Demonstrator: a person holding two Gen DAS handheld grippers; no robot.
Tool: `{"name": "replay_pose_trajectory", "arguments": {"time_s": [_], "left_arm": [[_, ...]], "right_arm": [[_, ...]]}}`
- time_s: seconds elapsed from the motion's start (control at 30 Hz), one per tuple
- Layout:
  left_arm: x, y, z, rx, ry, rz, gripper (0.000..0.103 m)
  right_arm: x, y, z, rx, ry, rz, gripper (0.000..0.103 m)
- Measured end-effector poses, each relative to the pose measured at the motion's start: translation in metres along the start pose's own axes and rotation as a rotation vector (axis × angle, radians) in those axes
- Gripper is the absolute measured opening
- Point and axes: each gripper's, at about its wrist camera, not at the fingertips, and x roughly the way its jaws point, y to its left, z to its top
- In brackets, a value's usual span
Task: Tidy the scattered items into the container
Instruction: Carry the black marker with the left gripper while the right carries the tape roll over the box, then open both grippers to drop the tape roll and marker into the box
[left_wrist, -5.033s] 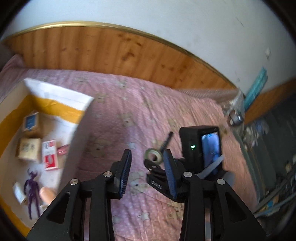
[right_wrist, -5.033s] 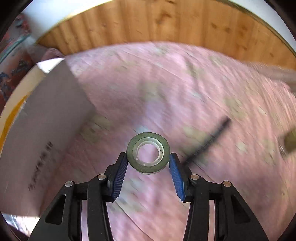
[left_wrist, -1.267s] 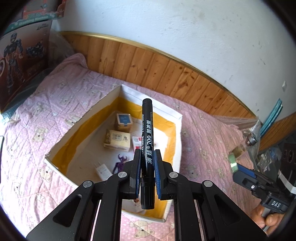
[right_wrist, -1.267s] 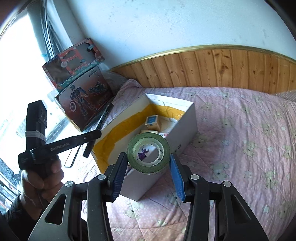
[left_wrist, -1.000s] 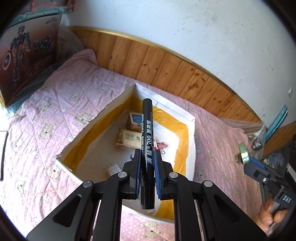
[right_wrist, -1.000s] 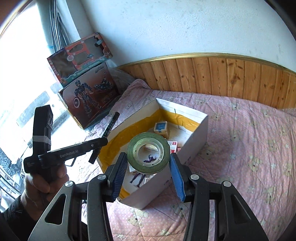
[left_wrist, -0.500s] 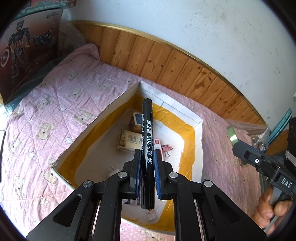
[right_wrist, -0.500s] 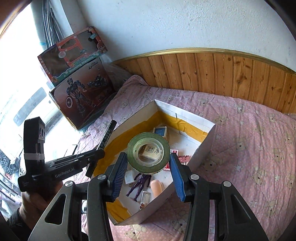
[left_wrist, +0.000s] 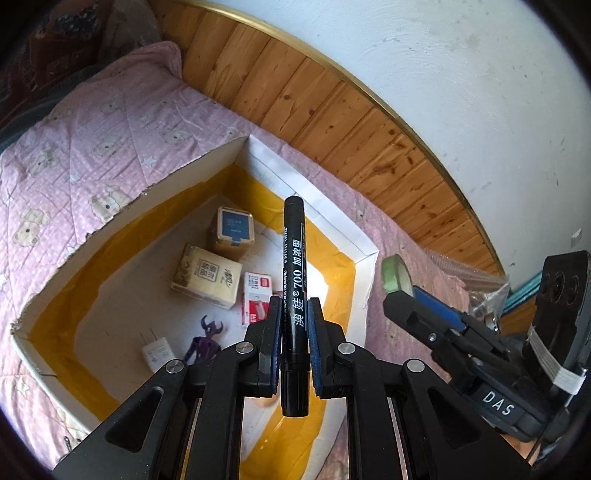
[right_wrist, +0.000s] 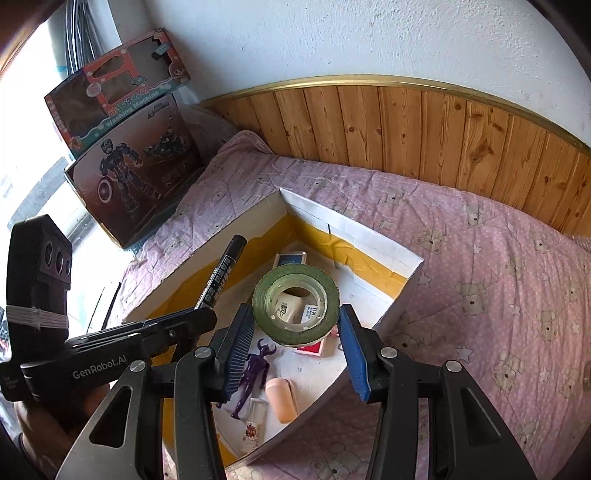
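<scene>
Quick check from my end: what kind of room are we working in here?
Most likely a bedroom, perhaps a child's. The open box sits on a pink quilt printed with teddy bears, wood panelling lines the wall behind it, and boxed toys are stacked by the window.

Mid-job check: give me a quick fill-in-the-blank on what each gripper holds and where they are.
The left gripper is shut on a black ____.
The right gripper grips a roll of green ____.
Both grippers are above the open white ____, whose inside walls carry yellow tape.
On its floor lies a ____ toy figure.

Missing words: marker; tape; box; purple
</scene>
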Motion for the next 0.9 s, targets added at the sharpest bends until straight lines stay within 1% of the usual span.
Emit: {"name": "replay_pose_trajectory", "arguments": {"time_s": [0.13, 0.2, 0.27, 0.4, 0.5, 0.6, 0.67, 0.77, 0.83, 0.87, 0.9], "left_arm": [[0.020, -0.002, -0.008, -0.077, 0.070, -0.049, 0.013], [0.028, -0.006, -0.013, -0.090, 0.097, -0.049, 0.013], [0.035, -0.010, -0.017, -0.102, 0.115, -0.040, 0.013], [0.049, -0.010, -0.024, -0.129, 0.148, 0.030, 0.013], [0.061, -0.005, -0.028, -0.155, 0.189, 0.047, 0.013], [0.069, -0.006, -0.032, -0.150, 0.228, 0.034, 0.013], [0.071, -0.008, -0.034, -0.136, 0.234, 0.040, 0.013], [0.075, -0.011, -0.034, -0.117, 0.242, 0.024, 0.013], [0.078, -0.013, -0.033, -0.107, 0.253, 0.000, 0.014], [0.079, -0.014, -0.033, -0.102, 0.255, -0.008, 0.020], [0.079, -0.015, -0.032, -0.099, 0.252, -0.001, 0.023]], "right_arm": [[0.013, -0.005, 0.006, -0.023, 0.022, -0.037, 0.048], [0.019, -0.008, 0.010, -0.021, 0.029, -0.048, 0.048], [0.025, -0.010, 0.014, -0.019, 0.033, -0.055, 0.048], [0.037, -0.012, 0.022, -0.008, 0.054, -0.044, 0.048], [0.048, -0.009, 0.027, -0.014, 0.079, -0.051, 0.048], [0.060, -0.008, 0.032, -0.012, 0.109, -0.058, 0.048], [0.068, -0.007, 0.034, -0.016, 0.130, -0.069, 0.048], [0.080, -0.008, 0.036, -0.020, 0.158, -0.096, 0.048], [0.086, -0.010, 0.037, -0.032, 0.166, -0.120, 0.049], [0.088, -0.010, 0.038, -0.041, 0.165, -0.133, 0.049], [0.091, -0.010, 0.037, -0.053, 0.160, -0.153, 0.051]]}}
